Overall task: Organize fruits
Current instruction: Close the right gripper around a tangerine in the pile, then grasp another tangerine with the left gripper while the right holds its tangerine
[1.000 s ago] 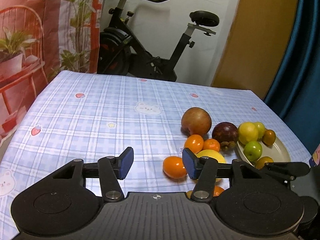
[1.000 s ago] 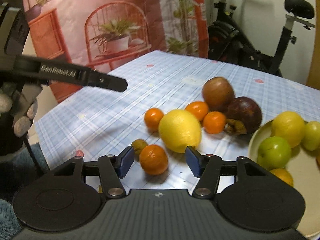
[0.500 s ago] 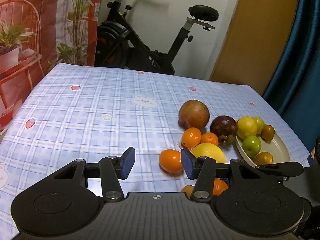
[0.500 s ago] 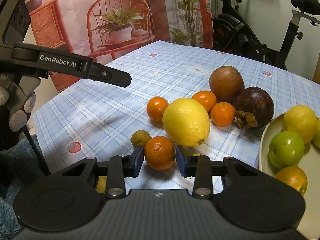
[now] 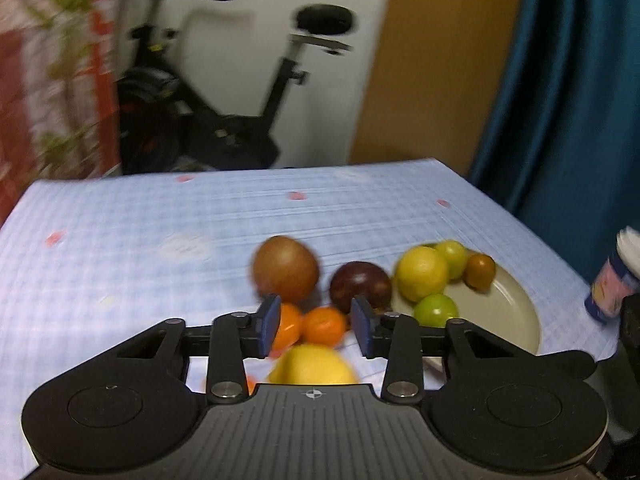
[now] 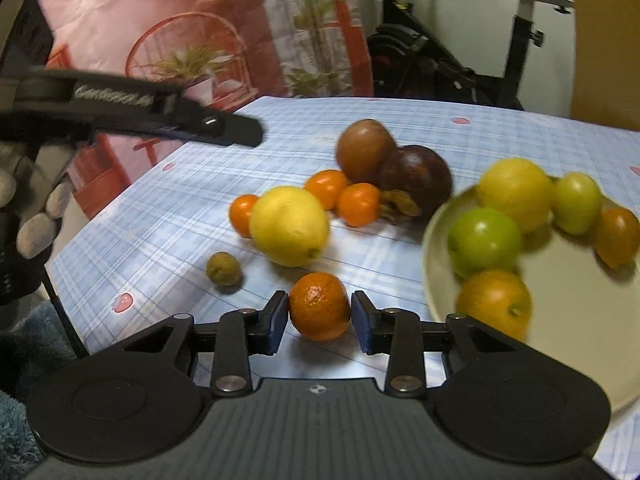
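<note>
From the right wrist view we see the right gripper (image 6: 319,322) closed on a small orange (image 6: 320,306), its blue pads pressing both sides of the fruit just above the blue checked tablecloth (image 6: 168,216), close to the rim of the cream plate (image 6: 560,320). That view alone also shows the big lemon (image 6: 289,226), a small brownish-green fruit (image 6: 223,268) on the cloth, and the left gripper's black finger (image 6: 160,114) reaching in from the left with a gloved hand (image 6: 36,216) behind it. The left wrist view is blurred; there the left gripper (image 5: 316,330) has just narrowed its jaws, yet a gap remains and nothing is clamped; the mandarins (image 5: 324,326) we see between the pads lie farther off on the cloth. Only this view shows a patterned cup (image 5: 612,280) at the table's right edge and a teal curtain (image 5: 560,80). Both views show the plate holding yellow and green fruit, and the dark purple fruit (image 5: 360,286) beside it.
</note>
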Demonstrator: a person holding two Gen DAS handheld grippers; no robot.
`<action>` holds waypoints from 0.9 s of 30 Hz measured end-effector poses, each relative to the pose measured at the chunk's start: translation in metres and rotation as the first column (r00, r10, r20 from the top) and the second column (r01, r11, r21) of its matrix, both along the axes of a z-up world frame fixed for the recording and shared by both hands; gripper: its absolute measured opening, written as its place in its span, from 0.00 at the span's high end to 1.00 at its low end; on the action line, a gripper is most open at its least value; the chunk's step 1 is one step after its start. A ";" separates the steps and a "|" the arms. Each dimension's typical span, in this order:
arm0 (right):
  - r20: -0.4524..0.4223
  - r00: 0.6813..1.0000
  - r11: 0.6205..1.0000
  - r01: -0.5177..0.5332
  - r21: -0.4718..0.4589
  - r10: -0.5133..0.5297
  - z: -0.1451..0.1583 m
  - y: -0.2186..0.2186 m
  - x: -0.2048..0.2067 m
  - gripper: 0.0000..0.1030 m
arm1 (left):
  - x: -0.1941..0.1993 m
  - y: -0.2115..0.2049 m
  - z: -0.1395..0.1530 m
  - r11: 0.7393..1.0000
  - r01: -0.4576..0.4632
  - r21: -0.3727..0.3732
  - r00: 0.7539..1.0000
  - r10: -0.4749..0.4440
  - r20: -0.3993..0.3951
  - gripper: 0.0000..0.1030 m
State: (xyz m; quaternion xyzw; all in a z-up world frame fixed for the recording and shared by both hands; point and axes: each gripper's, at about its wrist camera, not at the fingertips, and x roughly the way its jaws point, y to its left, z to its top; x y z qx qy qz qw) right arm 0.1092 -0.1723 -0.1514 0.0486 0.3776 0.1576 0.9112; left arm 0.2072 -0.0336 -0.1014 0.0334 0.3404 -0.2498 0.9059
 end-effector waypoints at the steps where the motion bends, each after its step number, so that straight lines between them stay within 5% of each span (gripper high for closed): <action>1: 0.001 1.000 1.000 0.003 0.004 -0.003 0.000 -0.002 -0.001 0.64 | 0.005 -0.010 -0.004 0.999 0.033 0.024 0.999 -0.033 0.004 0.70; 5: 0.007 1.000 0.999 0.022 0.024 -0.022 0.001 -0.010 -0.006 0.64 | 0.022 -0.030 -0.024 0.994 0.081 0.080 0.997 -0.079 -0.023 0.74; 13: 0.000 1.000 0.998 0.031 0.054 -0.031 -0.002 -0.021 -0.008 0.64 | 0.044 -0.026 -0.041 0.996 0.082 0.019 0.994 -0.080 -0.076 0.74; 27: -0.006 0.999 0.997 0.036 0.067 -0.036 -0.005 -0.024 -0.006 0.64 | 0.043 -0.031 -0.048 0.989 0.136 0.050 0.987 -0.131 -0.095 0.74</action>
